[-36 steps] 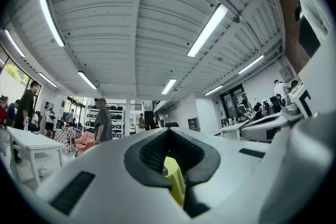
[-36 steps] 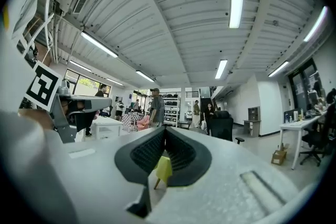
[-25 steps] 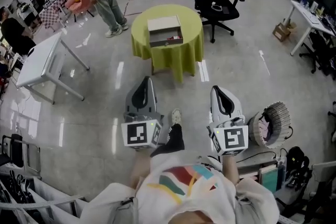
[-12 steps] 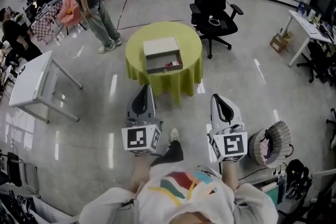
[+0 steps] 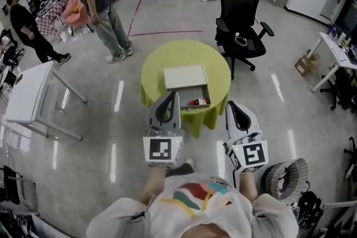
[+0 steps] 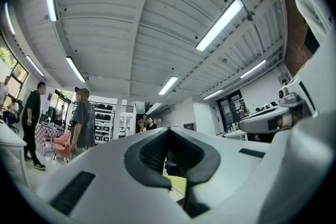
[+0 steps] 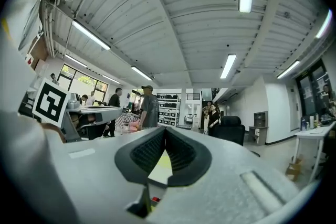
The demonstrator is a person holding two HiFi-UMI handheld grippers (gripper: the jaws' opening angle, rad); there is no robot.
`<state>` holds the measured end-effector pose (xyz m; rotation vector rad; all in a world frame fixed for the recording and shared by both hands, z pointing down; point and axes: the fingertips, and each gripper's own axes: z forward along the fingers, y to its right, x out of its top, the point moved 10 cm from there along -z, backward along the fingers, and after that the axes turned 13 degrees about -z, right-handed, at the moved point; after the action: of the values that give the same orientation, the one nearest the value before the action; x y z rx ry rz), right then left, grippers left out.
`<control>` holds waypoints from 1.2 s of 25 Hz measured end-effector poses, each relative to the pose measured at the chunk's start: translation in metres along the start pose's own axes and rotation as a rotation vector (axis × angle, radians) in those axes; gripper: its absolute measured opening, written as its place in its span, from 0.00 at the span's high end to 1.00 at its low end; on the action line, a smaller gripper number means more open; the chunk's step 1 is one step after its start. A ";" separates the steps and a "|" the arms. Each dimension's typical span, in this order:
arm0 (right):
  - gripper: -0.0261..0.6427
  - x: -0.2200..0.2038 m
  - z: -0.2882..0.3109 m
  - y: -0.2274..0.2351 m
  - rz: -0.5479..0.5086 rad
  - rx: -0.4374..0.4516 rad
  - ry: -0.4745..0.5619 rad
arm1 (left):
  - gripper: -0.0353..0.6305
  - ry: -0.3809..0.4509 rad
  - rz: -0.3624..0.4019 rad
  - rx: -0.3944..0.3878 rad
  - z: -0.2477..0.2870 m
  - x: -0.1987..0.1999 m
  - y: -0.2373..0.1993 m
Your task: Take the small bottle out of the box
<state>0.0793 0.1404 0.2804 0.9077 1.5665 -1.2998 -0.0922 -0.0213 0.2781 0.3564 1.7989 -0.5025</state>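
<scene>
A round table under a yellow-green cloth (image 5: 162, 61) stands straight ahead. On it lies a flat cream box (image 5: 186, 76) whose open near part holds small red and dark things (image 5: 197, 102); they are too small to tell the bottle among them. My left gripper (image 5: 174, 96) is shut and empty, and its tips overlap the table's near edge just left of the box. My right gripper (image 5: 231, 104) is shut and empty too, off the table's right front edge. In the left gripper view the shut gripper (image 6: 168, 130) shows a strip of cloth (image 6: 176, 184) below it. The right gripper (image 7: 164, 128) frames the cloth (image 7: 162, 161).
A black office chair (image 5: 245, 25) stands behind the table to the right. A white table (image 5: 30, 92) is at the left, with a person (image 5: 97, 0) standing beyond it and another (image 5: 25, 22) further left. A woven basket (image 5: 287, 175) sits on the floor at my right.
The table and box have come much closer in the head view. Both grippers, held shut as before, now reach the table's near edge instead of hanging over bare floor.
</scene>
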 end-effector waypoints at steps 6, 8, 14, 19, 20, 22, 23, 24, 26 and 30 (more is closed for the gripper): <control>0.95 0.003 0.072 0.006 0.032 0.036 -0.021 | 0.93 -0.020 0.003 -0.038 0.052 -0.007 -0.033; 0.95 0.003 0.085 0.006 0.019 0.042 -0.021 | 0.93 -0.039 -0.005 -0.048 0.060 -0.009 -0.038; 0.95 0.007 0.111 0.005 -0.004 0.065 0.017 | 0.93 -0.032 -0.057 -0.035 0.070 -0.005 -0.050; 0.95 0.001 0.120 0.011 0.006 0.100 0.053 | 0.93 -0.039 -0.049 0.000 0.075 -0.007 -0.048; 0.95 -0.002 0.122 0.014 0.010 0.103 0.060 | 0.93 -0.037 -0.047 0.007 0.077 -0.009 -0.046; 0.95 -0.006 0.125 0.018 0.020 0.109 0.080 | 0.93 -0.027 -0.045 0.032 0.080 -0.013 -0.043; 0.95 -0.008 0.127 0.020 0.024 0.116 0.092 | 0.93 -0.027 -0.043 0.047 0.081 -0.015 -0.042; 0.95 -0.010 0.128 0.022 0.023 0.127 0.103 | 0.93 -0.033 -0.041 0.061 0.082 -0.016 -0.040; 0.95 -0.012 0.131 0.028 0.016 0.161 0.121 | 0.93 -0.045 -0.038 0.084 0.086 -0.015 -0.036; 0.95 -0.016 0.139 0.046 0.017 0.235 0.151 | 0.93 -0.019 -0.039 0.125 0.096 -0.011 -0.026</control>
<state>0.1510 0.0118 0.2714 1.1867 1.5367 -1.4527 -0.0221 -0.0926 0.2707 0.4024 1.7635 -0.6456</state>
